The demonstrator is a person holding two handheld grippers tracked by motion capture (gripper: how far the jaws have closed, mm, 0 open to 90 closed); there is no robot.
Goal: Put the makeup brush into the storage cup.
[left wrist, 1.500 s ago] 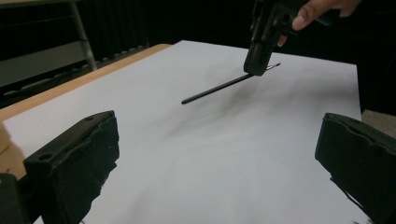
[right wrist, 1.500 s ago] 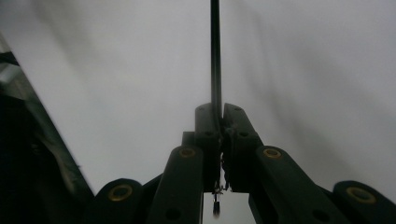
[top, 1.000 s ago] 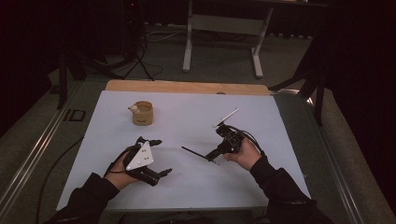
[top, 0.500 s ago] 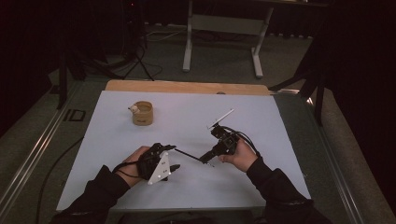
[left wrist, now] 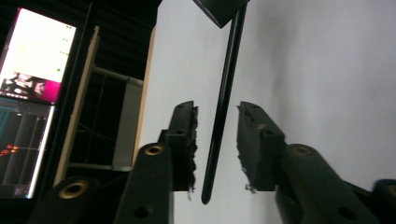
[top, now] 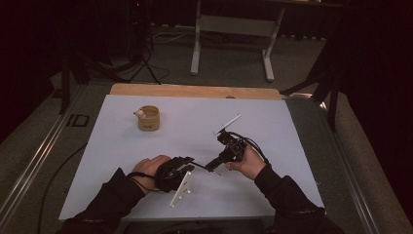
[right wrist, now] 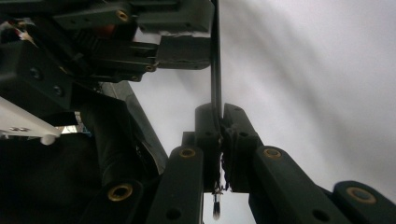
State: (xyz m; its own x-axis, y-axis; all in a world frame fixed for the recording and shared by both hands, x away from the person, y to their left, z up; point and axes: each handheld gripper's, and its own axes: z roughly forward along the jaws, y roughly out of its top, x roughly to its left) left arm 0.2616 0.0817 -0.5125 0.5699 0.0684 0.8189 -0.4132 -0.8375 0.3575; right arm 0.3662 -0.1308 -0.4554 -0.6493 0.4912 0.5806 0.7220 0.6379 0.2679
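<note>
**Thin rod passes between grippers**

The right gripper (right wrist: 219,123) clamps a thin black rod (left wrist: 223,102) above the bench (top: 292,126), at six o'clock. The left gripper (left wrist: 215,140) stands parted around the rod's free end; centring the rod before closing should prevent slipping.

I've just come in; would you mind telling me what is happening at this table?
A person holds a gripper in each hand over a white table. The right gripper is shut on a thin black rod, pointing it toward the left gripper, whose open jaws stand on either side of the rod without touching it. It looks like a hand-over. A small tan cup stands apart, farther back on the left.
</note>
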